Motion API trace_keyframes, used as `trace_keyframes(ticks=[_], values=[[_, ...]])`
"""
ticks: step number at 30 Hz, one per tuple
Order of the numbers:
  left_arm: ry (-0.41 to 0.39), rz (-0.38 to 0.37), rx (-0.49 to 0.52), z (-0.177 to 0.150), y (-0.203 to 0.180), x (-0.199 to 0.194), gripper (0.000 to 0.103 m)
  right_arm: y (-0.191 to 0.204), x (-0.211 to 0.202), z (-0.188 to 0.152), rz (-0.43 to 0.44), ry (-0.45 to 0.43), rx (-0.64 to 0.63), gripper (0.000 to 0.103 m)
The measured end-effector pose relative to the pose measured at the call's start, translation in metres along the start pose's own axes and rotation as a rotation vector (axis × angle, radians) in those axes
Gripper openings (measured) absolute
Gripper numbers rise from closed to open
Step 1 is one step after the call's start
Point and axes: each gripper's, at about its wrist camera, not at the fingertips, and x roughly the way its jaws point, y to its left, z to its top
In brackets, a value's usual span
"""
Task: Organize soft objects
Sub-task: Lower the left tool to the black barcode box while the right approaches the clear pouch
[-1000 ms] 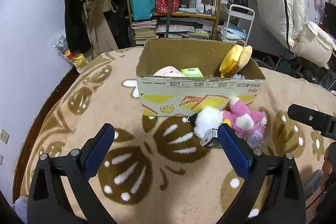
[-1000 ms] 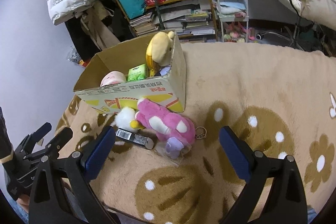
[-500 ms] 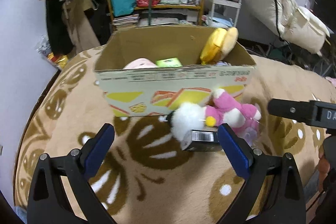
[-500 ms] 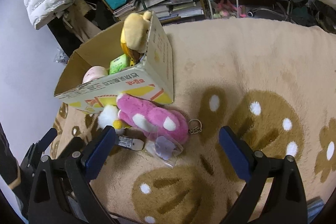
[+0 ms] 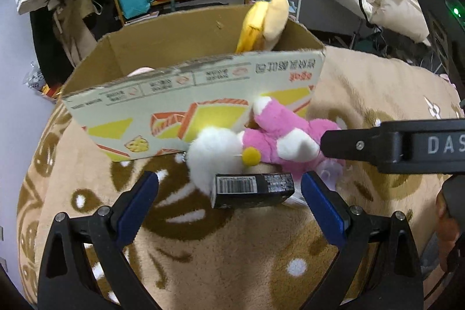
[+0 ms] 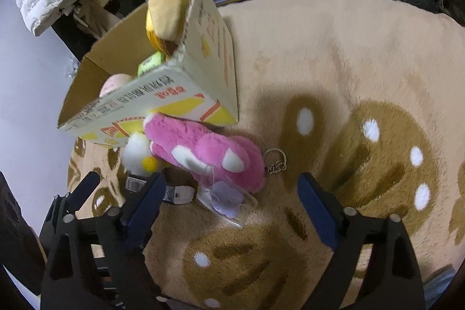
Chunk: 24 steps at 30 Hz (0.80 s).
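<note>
Both tongs hang wide and empty: the left tongs [image 5: 229,193] over a black barcoded box [image 5: 252,190], the right tongs [image 6: 231,191], just narrowing, around nothing. The pink plush toy [image 6: 203,153] lies at twelve o'clock, touching the cardboard box [image 6: 186,89].

Fluffy plush toy [image 5: 279,135]; matt cardboard box [image 5: 174,95]

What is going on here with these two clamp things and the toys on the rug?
A person holds a gripper in each hand over a pink and white plush toy that lies on the rug against a cardboard box. A small black box lies beside the toy. The left gripper is open around the black box. The right gripper, its jaws just closing, holds nothing yet.
</note>
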Motion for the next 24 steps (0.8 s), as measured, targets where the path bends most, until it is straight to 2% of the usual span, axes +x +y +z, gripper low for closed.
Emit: trace_keyframes(ticks=[6, 8, 13, 17, 19, 24], values=[[0.034, -0.005, 0.010, -0.001, -0.006, 0.012, 0.097, -0.003, 0.016, 0.000, 0.008, 0.072, 0.016, 0.078], [0.043, -0.004, 0.007, -0.001, -0.006, 0.016, 0.097, -0.003, 0.021, -0.001, -0.007, 0.090, 0.029, 0.076], [0.060, -0.006, -0.011, -0.001, -0.003, 0.024, 0.097, -0.008, 0.031, -0.003, 0.017, 0.135, 0.080, 0.074], [0.074, -0.022, -0.029, -0.002, -0.001, 0.028, 0.097, -0.010, 0.033, -0.003, 0.009, 0.143, 0.089, 0.073], [0.077, -0.017, -0.028, -0.002, -0.002, 0.030, 0.097, -0.011, 0.033, -0.003, 0.008, 0.150, 0.086, 0.065], [0.096, -0.010, -0.036, -0.004, -0.005, 0.035, 0.097, -0.003, 0.038, -0.005, 0.010, 0.157, 0.082, 0.062]])
